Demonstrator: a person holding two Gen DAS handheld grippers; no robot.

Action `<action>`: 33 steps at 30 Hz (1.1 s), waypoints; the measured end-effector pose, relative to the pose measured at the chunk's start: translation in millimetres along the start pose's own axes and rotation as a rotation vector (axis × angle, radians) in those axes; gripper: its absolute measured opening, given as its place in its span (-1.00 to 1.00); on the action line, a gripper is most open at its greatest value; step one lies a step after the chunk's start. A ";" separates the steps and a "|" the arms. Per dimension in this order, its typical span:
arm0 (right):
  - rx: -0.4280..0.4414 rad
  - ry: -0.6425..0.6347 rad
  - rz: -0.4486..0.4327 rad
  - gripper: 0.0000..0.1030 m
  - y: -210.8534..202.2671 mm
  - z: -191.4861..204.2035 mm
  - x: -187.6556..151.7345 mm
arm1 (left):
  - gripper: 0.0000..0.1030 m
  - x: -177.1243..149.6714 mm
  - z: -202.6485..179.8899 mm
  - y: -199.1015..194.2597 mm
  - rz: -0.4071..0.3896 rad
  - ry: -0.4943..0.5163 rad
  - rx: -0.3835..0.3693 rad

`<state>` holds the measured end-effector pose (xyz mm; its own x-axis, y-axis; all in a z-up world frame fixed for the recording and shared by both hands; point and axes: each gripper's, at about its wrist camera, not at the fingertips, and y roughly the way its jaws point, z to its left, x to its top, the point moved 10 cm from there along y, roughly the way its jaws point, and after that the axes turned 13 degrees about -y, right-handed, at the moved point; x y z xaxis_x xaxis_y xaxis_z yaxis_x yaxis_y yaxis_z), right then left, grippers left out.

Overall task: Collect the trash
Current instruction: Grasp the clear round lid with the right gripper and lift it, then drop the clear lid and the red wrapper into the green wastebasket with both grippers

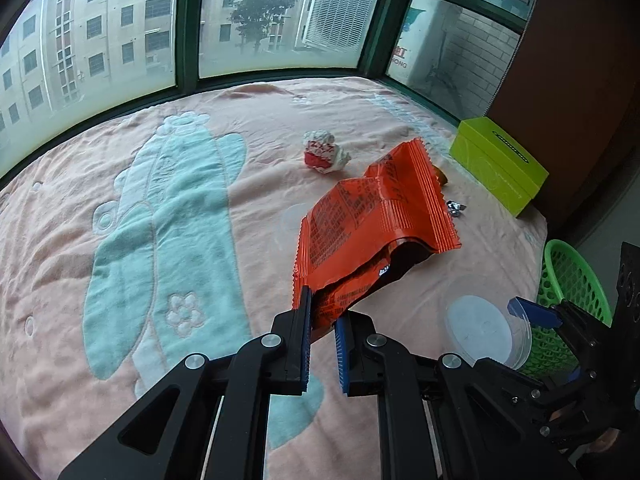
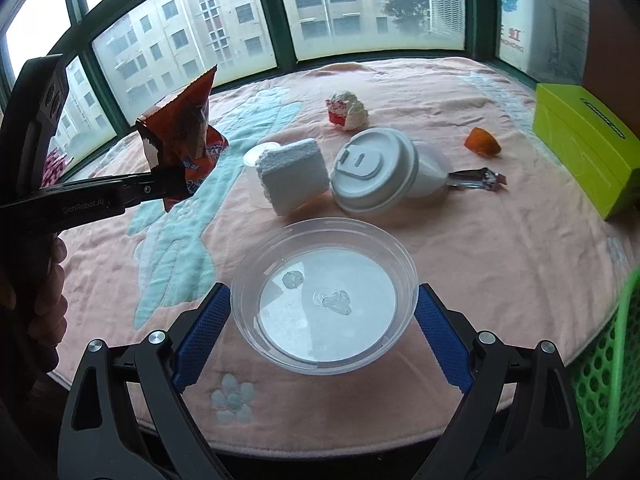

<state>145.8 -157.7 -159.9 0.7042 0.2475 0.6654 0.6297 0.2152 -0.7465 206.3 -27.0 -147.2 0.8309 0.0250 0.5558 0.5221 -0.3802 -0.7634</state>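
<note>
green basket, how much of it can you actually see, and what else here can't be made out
- Green basket: cut off by the right edge in both views; its inside and contents do not show.
- Paper cup... rather, the clear plastic bowl: in the left wrist view mostly hidden behind the right gripper.
- Orange wrapper: printed text too small to read.
- Silver wrapper: partly behind the lidded cup.
- Clear cup behind the foam block: barely visible.
</note>
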 end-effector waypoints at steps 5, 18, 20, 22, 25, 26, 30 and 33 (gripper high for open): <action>-0.069 0.076 -0.030 0.76 -31.2 -40.1 -10.4 | -0.80 -3.4 -45.5 4.2 0.013 0.040 -0.058; -0.301 0.279 -0.057 0.76 -111.8 -159.1 -70.7 | -0.80 -23.7 -186.1 23.2 0.077 0.191 -0.215; -0.341 0.318 -0.052 0.76 -123.2 -178.3 -84.6 | -0.80 -27.6 -204.4 26.3 0.091 0.214 -0.234; -0.367 0.357 -0.045 0.76 -131.3 -194.3 -98.0 | -0.80 -30.6 -221.8 28.7 0.102 0.235 -0.251; -0.413 0.409 -0.035 0.77 -144.4 -218.7 -120.0 | -0.80 -36.6 -245.4 32.0 0.121 0.261 -0.279; -0.425 0.422 -0.030 0.77 -147.0 -225.1 -125.7 | -0.80 -38.4 -252.3 33.0 0.126 0.268 -0.286; -0.456 0.475 -0.006 0.77 -156.7 -247.7 -151.3 | -0.80 -46.3 -280.3 35.7 0.147 0.303 -0.309; -0.465 0.495 0.004 0.79 -159.7 -256.2 -163.6 | -0.80 -53.3 -299.3 37.4 0.159 0.334 -0.326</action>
<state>14.0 -474.6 -148.5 0.7042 -0.2384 0.6688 0.6242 -0.2411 -0.7431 124.0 -319.3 -106.8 0.7606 -0.3347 0.5563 0.2621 -0.6257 -0.7347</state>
